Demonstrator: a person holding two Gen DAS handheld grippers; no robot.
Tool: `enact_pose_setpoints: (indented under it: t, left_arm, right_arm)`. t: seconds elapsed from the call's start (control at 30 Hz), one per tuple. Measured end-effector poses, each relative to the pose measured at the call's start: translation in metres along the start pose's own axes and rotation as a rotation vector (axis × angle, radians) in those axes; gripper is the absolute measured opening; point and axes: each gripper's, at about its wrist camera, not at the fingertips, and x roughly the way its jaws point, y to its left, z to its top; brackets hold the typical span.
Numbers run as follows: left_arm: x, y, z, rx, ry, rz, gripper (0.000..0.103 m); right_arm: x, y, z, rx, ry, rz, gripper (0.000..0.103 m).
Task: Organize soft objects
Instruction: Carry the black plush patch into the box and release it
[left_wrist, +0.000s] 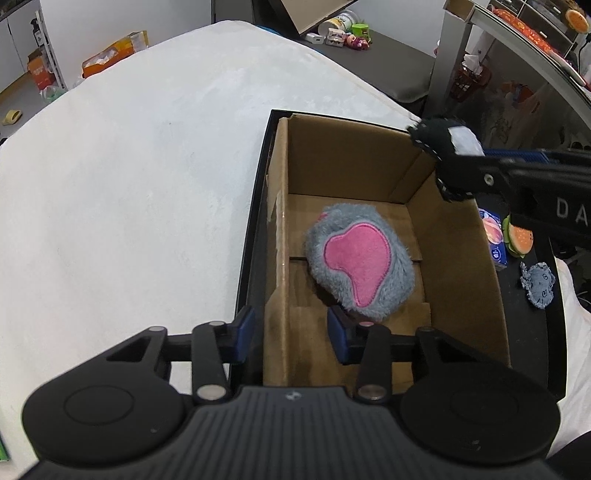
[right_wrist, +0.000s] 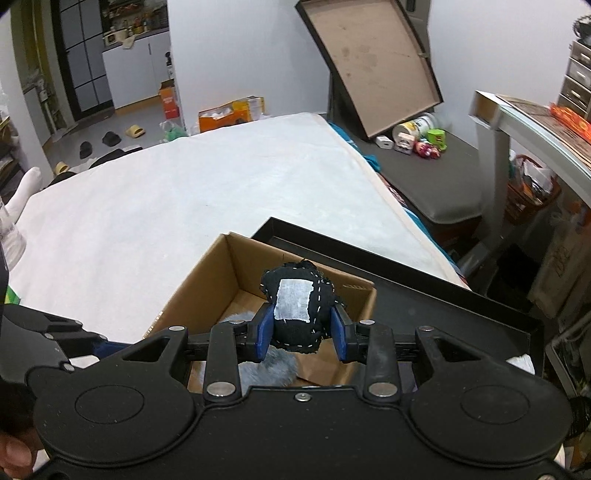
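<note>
An open cardboard box stands in a black tray on the white bed. A grey plush with a pink patch lies on the box floor. My left gripper is open and empty, its fingers straddling the box's near left wall. My right gripper is shut on a black stitched soft toy with a white patch and holds it above the box's far right corner; the toy also shows in the left wrist view. The grey plush shows below it.
A burger-shaped toy, a small blue carton and a denim soft piece lie on the tray right of the box. The white mattress spreads left. A metal table and floor clutter stand at the right.
</note>
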Motion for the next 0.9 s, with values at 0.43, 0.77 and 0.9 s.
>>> enact_pose_setpoints:
  t: [0.43, 0.77, 0.9]
  left_arm:
    - [0.001, 0.007, 0.000, -0.028, 0.002, -0.003, 0.034]
    - [0.003, 0.010, 0.002, -0.037, 0.008, -0.013, 0.021]
    - [0.002, 0.008, 0.002, -0.036, 0.000, -0.008, 0.020]
  right_arm:
    - [0.013, 0.022, 0.024, -0.023, -0.031, 0.073, 0.036]
    - [0.020, 0.024, 0.022, -0.024, 0.000, 0.061, 0.055]
    - [0.017, 0.015, 0.016, -0.003, 0.014, 0.042, 0.056]
